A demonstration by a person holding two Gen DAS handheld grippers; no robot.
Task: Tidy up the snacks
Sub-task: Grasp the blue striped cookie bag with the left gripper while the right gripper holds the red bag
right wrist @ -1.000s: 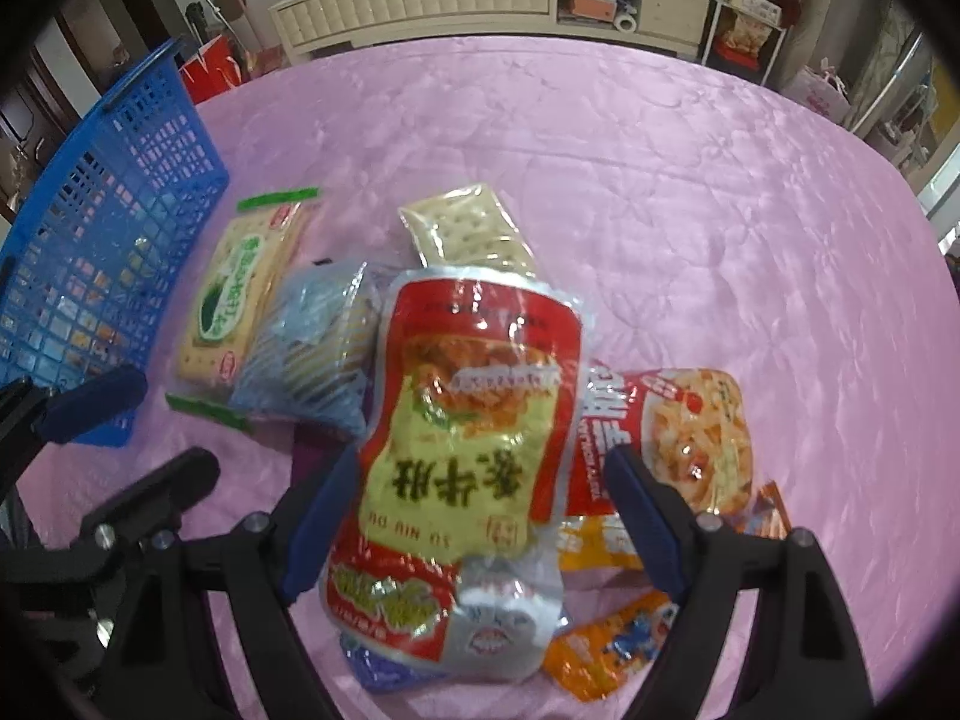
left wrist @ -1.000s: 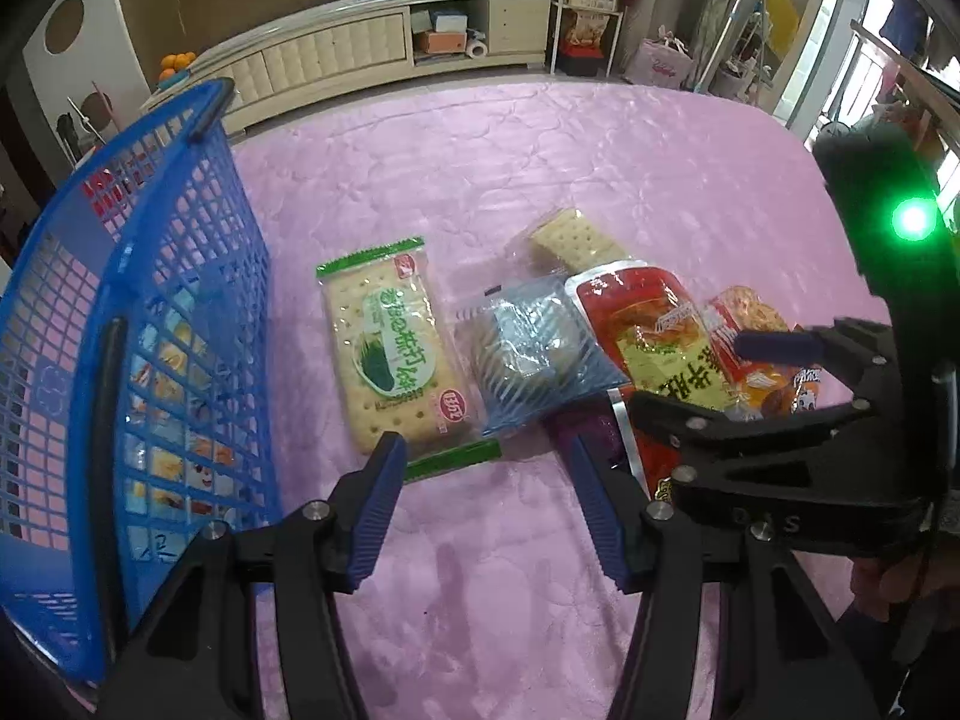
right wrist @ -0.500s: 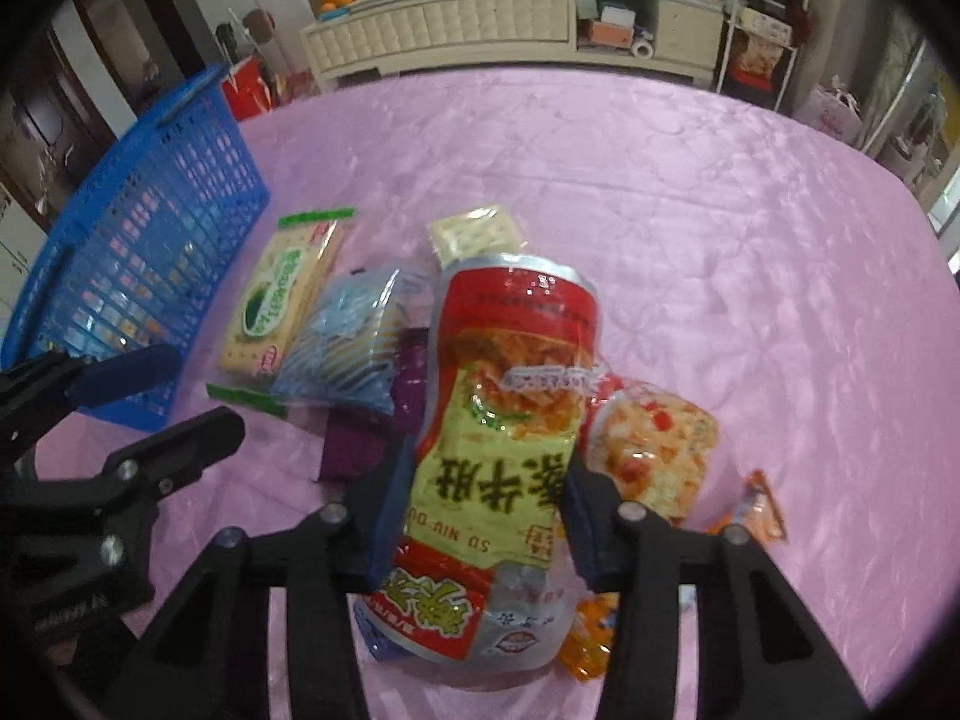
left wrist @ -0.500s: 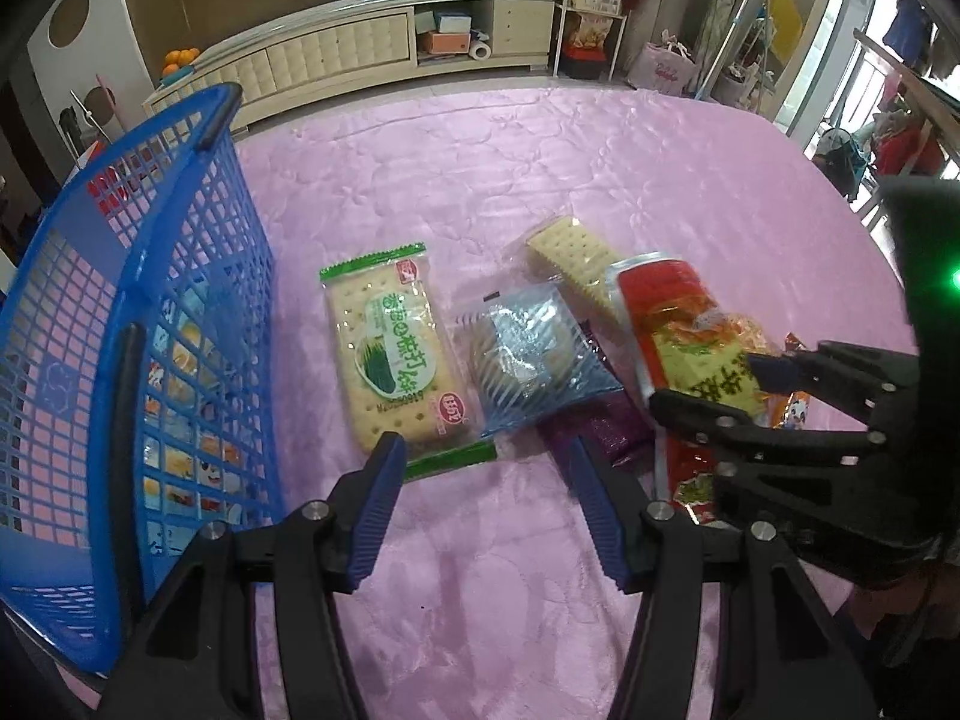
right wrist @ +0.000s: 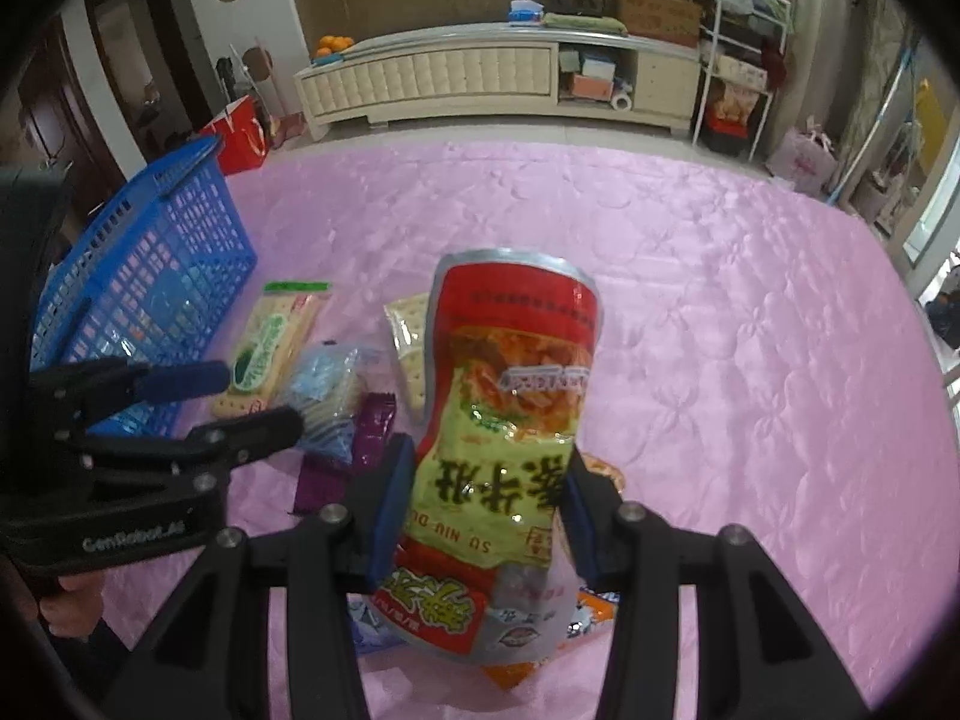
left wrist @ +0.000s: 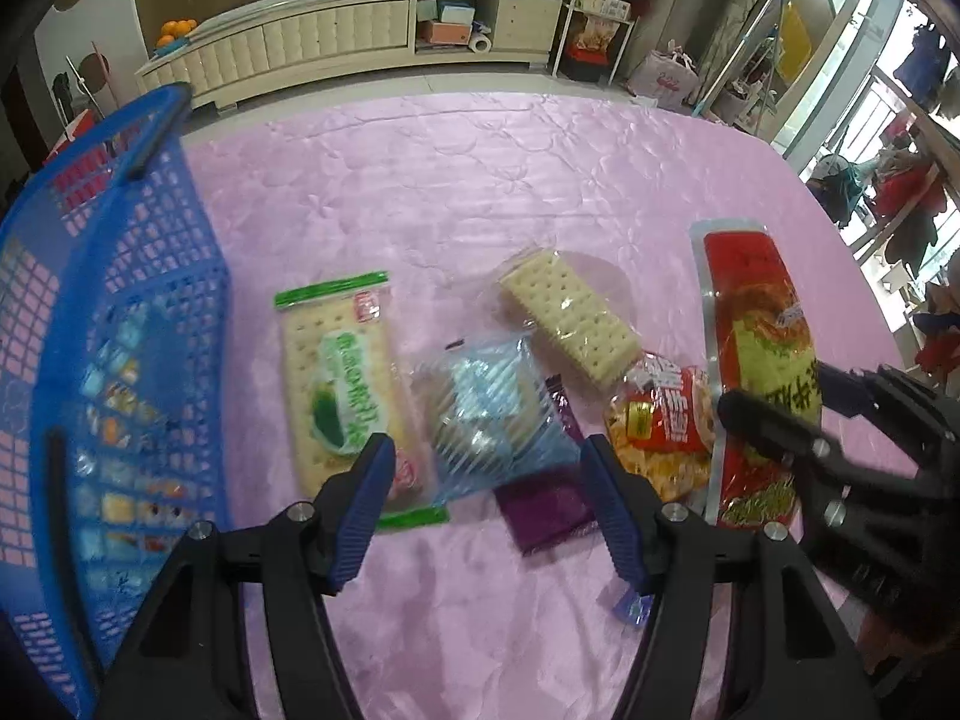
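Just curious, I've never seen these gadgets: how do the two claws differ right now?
The right claw is shut on the big red snack bag, lifted off the pink cloth; the left claw is open and holds nothing. The left one hangs over the blue packet. Both have black arms with blue pads.

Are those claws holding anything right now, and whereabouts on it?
The right claw pinches the big red and yellow snack bag across its lower half, lifted off the table. The left claw is open, holding nothing.
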